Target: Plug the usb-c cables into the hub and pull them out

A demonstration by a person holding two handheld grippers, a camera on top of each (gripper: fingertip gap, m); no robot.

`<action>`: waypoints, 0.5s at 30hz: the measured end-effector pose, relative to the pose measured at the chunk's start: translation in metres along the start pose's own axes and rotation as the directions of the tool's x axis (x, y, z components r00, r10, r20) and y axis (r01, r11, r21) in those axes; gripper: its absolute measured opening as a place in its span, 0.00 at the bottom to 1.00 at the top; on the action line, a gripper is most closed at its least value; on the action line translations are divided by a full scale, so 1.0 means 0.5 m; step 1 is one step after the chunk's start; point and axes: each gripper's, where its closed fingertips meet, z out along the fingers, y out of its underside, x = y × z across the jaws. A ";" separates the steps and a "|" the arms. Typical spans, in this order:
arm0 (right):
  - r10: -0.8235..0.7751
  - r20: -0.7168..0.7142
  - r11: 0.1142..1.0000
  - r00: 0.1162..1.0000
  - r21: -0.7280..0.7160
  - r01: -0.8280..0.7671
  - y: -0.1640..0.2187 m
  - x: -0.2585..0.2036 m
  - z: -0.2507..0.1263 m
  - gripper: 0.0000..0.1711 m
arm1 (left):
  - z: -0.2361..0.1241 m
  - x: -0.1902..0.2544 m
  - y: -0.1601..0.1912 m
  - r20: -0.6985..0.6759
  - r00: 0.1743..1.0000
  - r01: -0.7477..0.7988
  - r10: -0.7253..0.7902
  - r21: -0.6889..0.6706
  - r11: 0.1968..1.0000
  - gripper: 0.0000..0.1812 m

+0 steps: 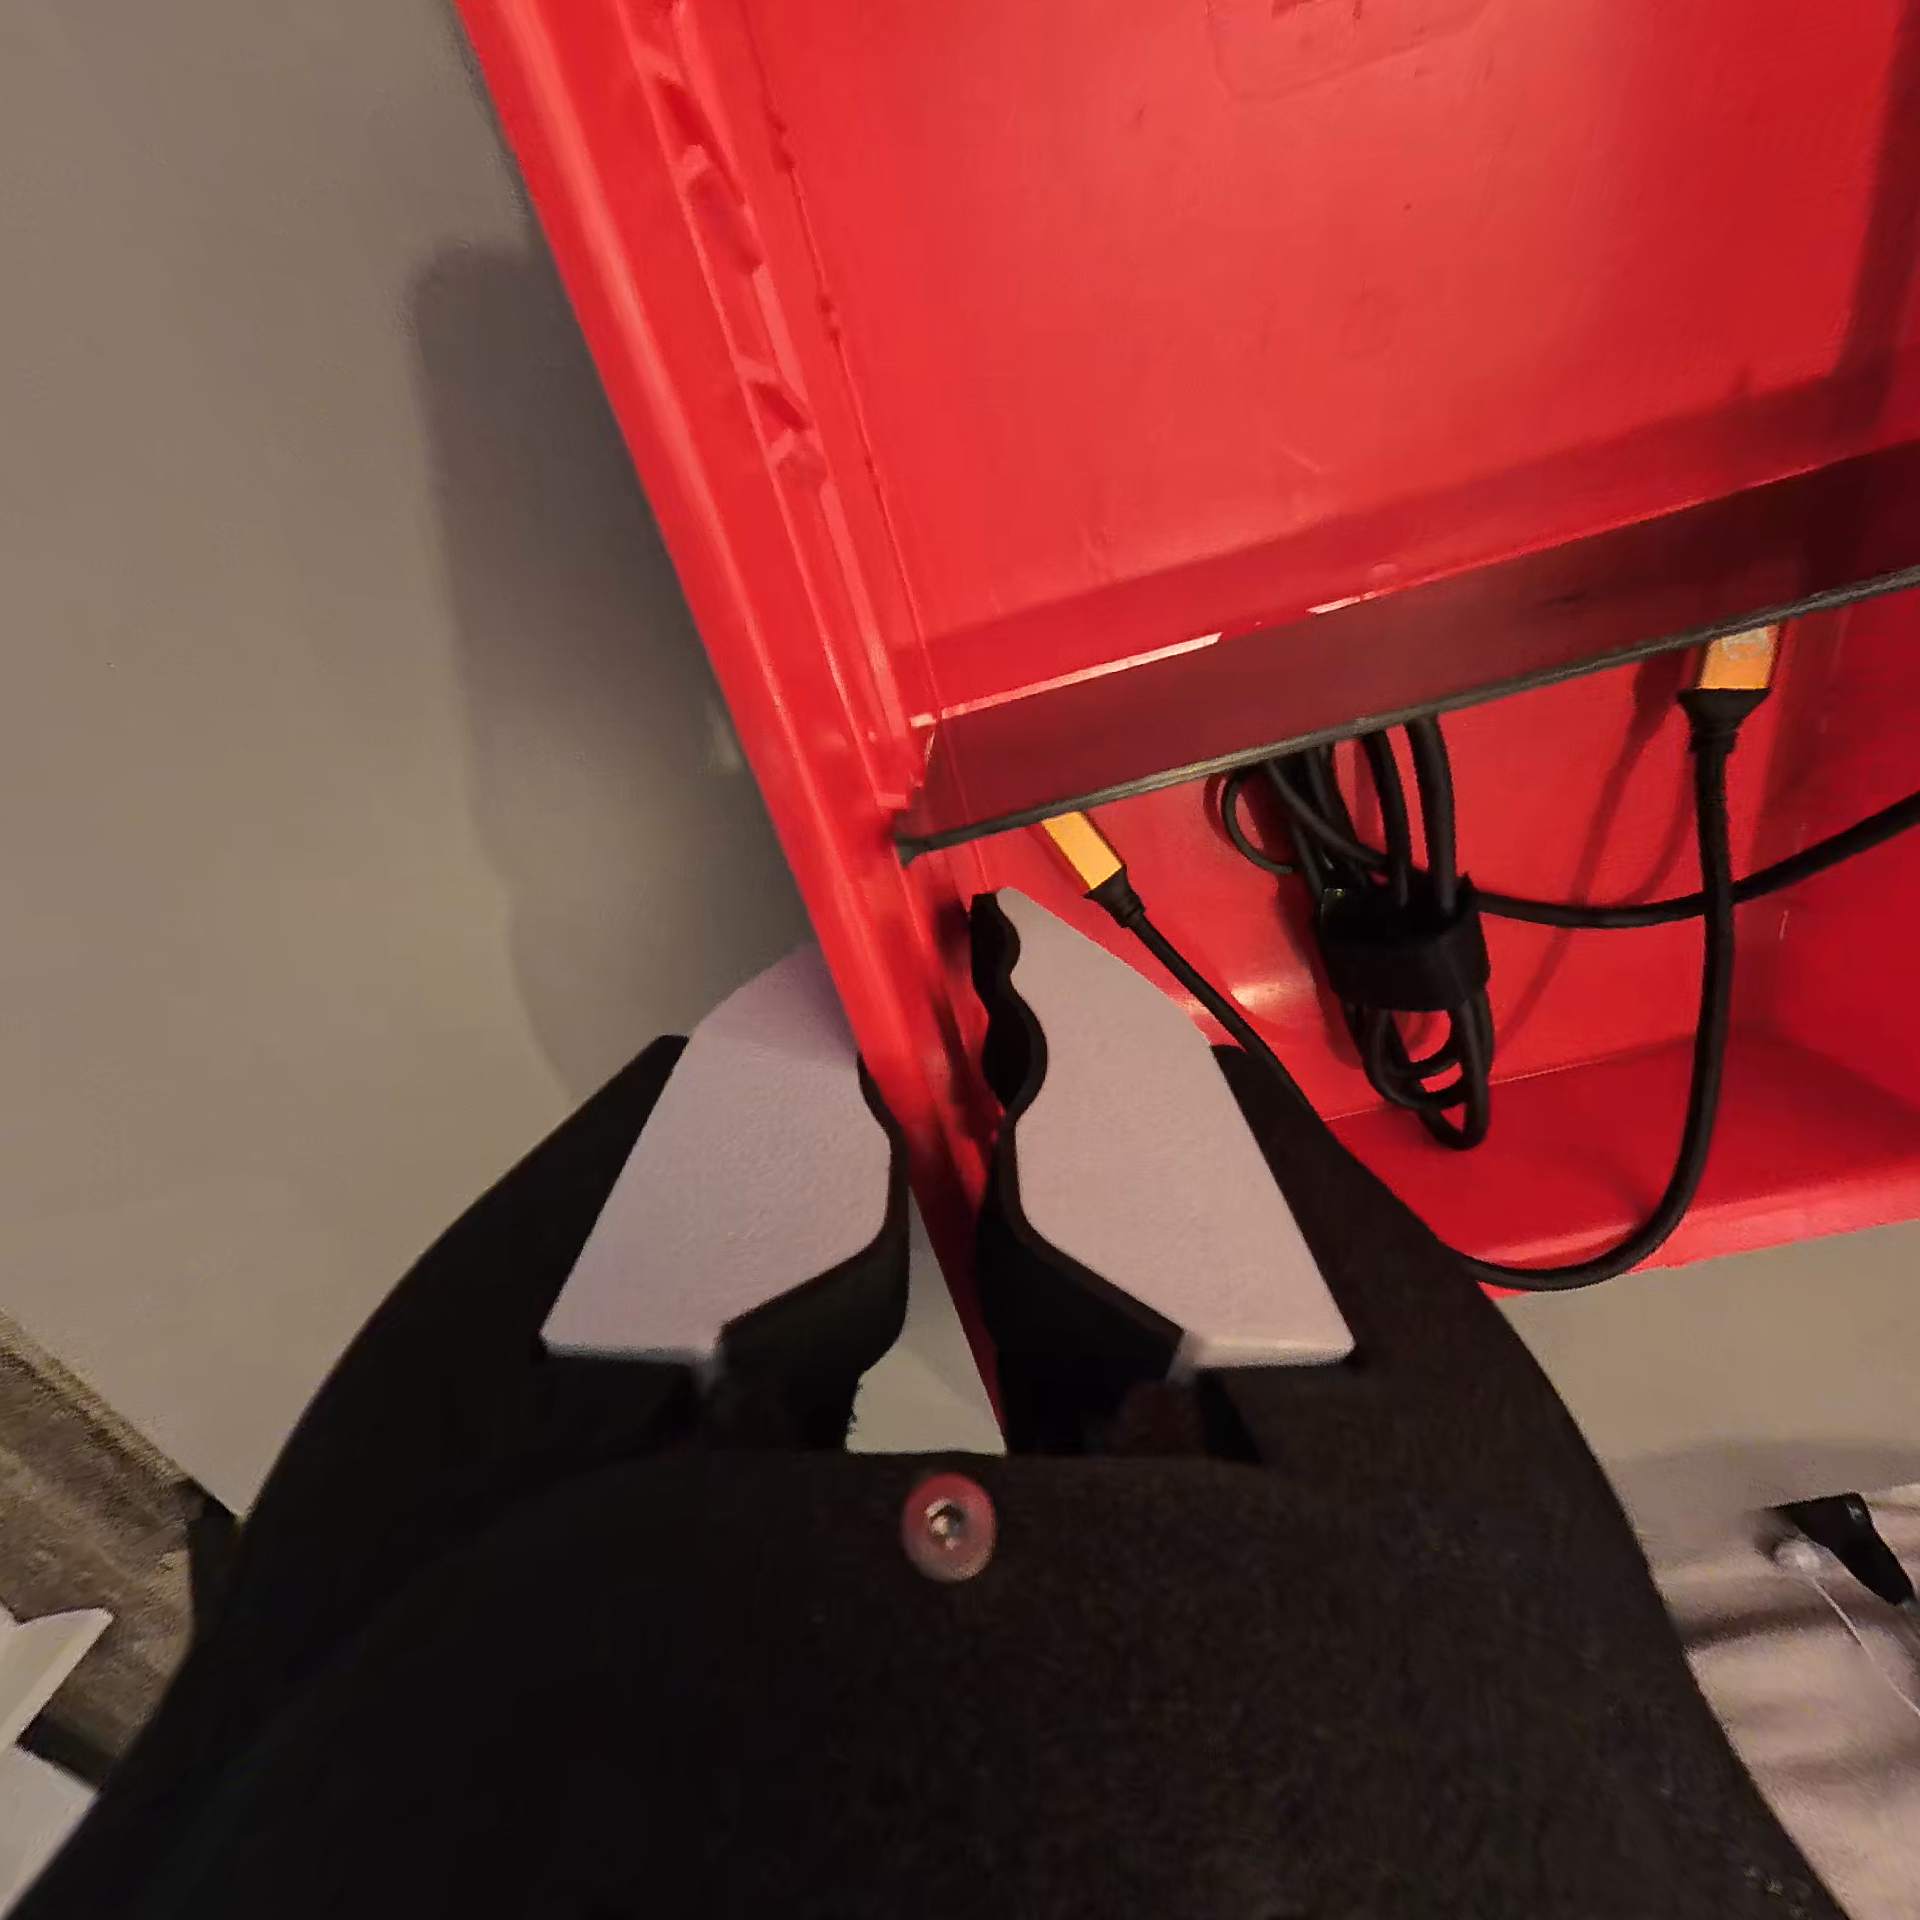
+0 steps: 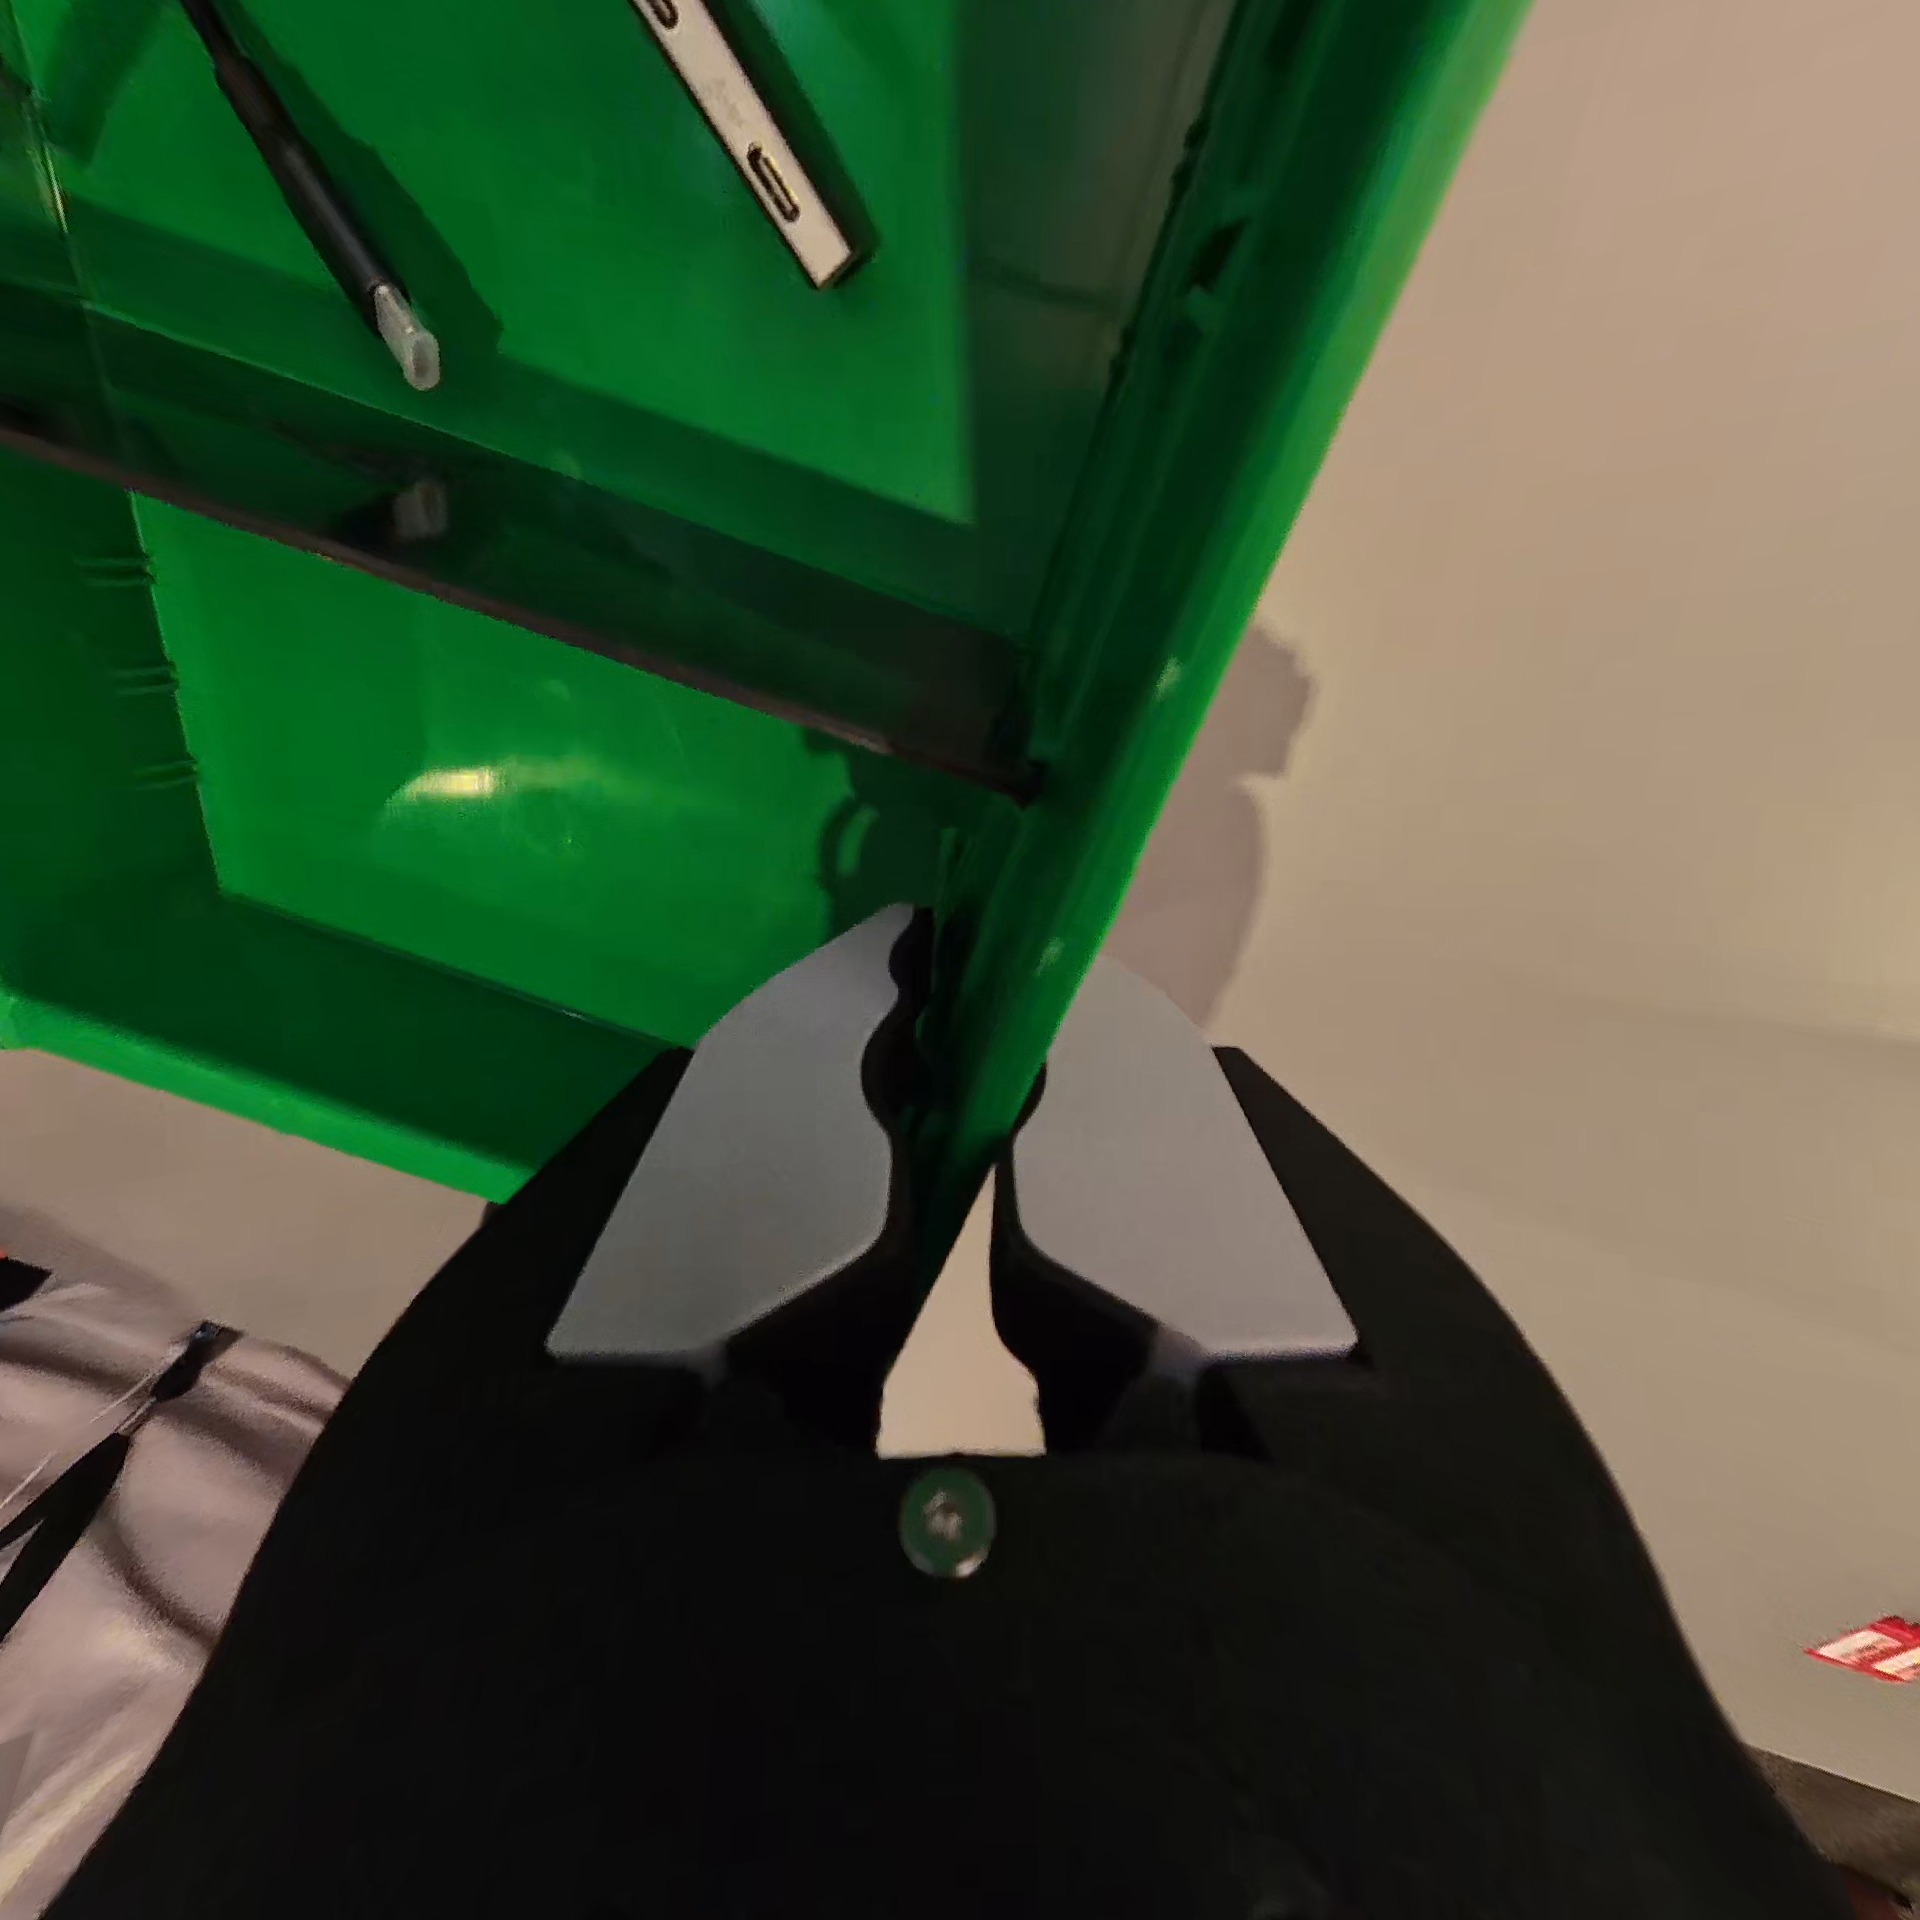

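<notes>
My left gripper [image 1: 925, 997] is shut on the left side wall of a red bin [image 1: 1247, 364]. Inside the bin, a black divider [image 1: 1351, 686] crosses it. Two black cables with orange USB-C plugs [image 1: 1086, 857] [image 1: 1735, 665] and a strapped black cable bundle [image 1: 1392, 935] lie in the near compartment. My right gripper [image 2: 997, 966] is shut on the right side wall of a green bin [image 2: 582, 790]. In its far compartment lie a silver hub [image 2: 769, 156] with USB-C ports and a black cable with a clear-capped plug [image 2: 405, 332], beyond a black divider [image 2: 623, 623].
Both bins sit on a pale beige surface [image 1: 260, 623]. Grey cloth with black straps lies near the front, in the left wrist view [image 1: 1818, 1704] and in the right wrist view [image 2: 125, 1455]. A red card [image 2: 1870, 1652] lies at the right edge.
</notes>
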 end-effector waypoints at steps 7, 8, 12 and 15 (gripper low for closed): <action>-0.034 0.034 0.998 0.999 -0.049 0.036 -0.010 -0.053 0.007 0.09 | -0.012 0.048 -0.004 0.051 0.997 -0.058 0.059 -0.016 0.998 0.13; -0.029 0.048 0.998 0.998 -0.054 0.032 -0.009 -0.057 0.006 0.11 | -0.026 0.044 -0.009 0.080 0.995 -0.065 0.064 0.012 0.998 0.14; 0.031 0.044 0.999 0.999 0.027 -0.032 -0.022 -0.051 -0.029 0.16 | -0.143 0.021 -0.070 0.234 0.972 -0.075 0.003 0.300 0.951 0.22; 0.061 -0.059 0.979 0.996 0.200 -0.048 -0.041 -0.038 -0.104 0.16 | -0.254 0.034 -0.113 0.298 0.954 -0.134 -0.042 0.547 0.826 0.27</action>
